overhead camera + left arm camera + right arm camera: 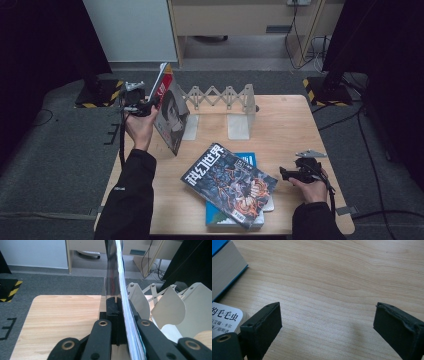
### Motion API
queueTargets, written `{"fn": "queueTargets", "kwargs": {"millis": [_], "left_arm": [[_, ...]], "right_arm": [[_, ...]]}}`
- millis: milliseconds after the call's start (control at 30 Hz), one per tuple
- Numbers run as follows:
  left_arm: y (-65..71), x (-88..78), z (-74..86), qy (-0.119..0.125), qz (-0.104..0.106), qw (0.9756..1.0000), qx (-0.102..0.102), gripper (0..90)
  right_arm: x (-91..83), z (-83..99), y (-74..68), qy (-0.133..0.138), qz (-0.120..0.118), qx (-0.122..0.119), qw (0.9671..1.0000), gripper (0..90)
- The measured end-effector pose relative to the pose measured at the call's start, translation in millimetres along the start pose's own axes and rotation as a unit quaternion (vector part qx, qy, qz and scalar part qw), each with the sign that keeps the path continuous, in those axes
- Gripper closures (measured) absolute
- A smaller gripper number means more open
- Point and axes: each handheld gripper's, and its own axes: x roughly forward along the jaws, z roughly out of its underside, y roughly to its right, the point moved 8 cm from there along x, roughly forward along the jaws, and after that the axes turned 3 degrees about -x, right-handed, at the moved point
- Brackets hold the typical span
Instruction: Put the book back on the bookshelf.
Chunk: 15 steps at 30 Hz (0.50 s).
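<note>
My left gripper [150, 105] is shut on the edge of a magazine [170, 116] with a face on its cover. It holds the magazine upright and tilted at the table's back left, just left of a white accordion book rack [220, 96]. In the left gripper view the magazine's page edge [125, 315] runs up between the closed jaws of the left gripper [122, 308], with the rack's dividers [170, 310] to the right. My right gripper [286, 173] rests low at the table's right, open, and its jaws [327, 322] stand wide over bare wood.
A colourful magazine [227, 182] lies on a blue book [246, 160] at the front middle of the wooden table [290, 125]. The blue book's corner [224, 267] and a white printed cover [224, 318] sit left of my right gripper. Dark stands flank the table.
</note>
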Motion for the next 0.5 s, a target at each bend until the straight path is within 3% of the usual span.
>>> {"fn": "queueTargets", "kwargs": {"millis": [167, 300, 500], "left_arm": [[-0.7, -0.3, 0.7, -0.001, 0.013, 0.9999, 0.0, 84.1], [1.6, -2.8, 0.2, 0.005, 0.018, 0.9996, 0.02, 78.0], [3.8, -4.5, 0.8, 0.011, 0.019, 0.9992, 0.032, 75.1]], "right_arm": [[-0.1, 0.0, 0.0, 0.001, 0.0, -0.002, 1.0, 8.1], [-0.5, 0.2, -0.3, -0.001, -0.002, -0.003, 1.0, 8.1], [-0.7, 0.2, -0.7, -0.001, -0.003, -0.002, 1.0, 8.2]]}}
